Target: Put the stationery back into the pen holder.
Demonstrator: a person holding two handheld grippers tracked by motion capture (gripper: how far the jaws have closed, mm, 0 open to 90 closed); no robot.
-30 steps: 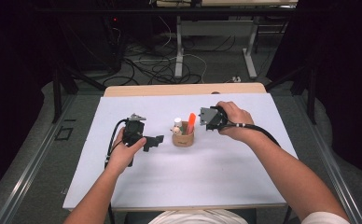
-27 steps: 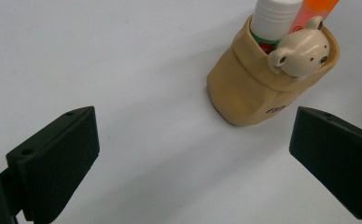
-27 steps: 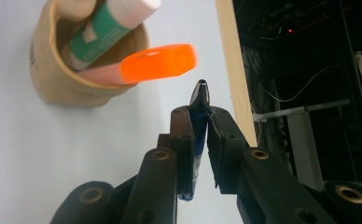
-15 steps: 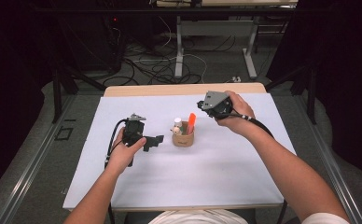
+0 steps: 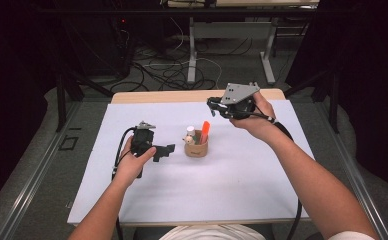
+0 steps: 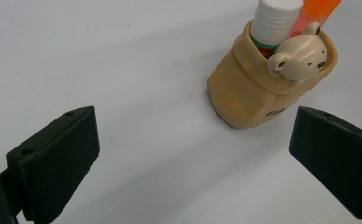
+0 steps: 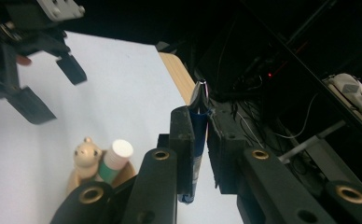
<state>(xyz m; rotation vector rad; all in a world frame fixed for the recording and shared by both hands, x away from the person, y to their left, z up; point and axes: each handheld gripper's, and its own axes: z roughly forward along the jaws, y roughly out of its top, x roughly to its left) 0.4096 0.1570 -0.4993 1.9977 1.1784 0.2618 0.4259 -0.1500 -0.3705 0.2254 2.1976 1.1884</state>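
A tan holder [image 5: 196,148] stands mid-table with a bear figure [image 6: 298,57], a white-capped glue stick [image 6: 273,18] and an orange highlighter [image 5: 205,131] in it. My right gripper [image 5: 213,106] is raised above and to the right of the holder, shut on a dark blue pen [image 7: 198,122] whose silver tip sticks out past the jaws. To the left of the holder my left gripper [image 5: 167,150] rests low on the table, pointing at the holder [image 6: 258,91]. Its jaws stand wide open with nothing between them.
The table [image 5: 242,190] has a white top, with a wooden strip [image 5: 157,96] along its far edge. Behind it lie cables and table legs [image 5: 192,55] on a dark floor. The left gripper [image 7: 39,88] hangs at the top left of the right gripper view.
My right gripper has risen from just beside the holder and drifted right, carrying the pen. The left gripper and the holder have stayed put.
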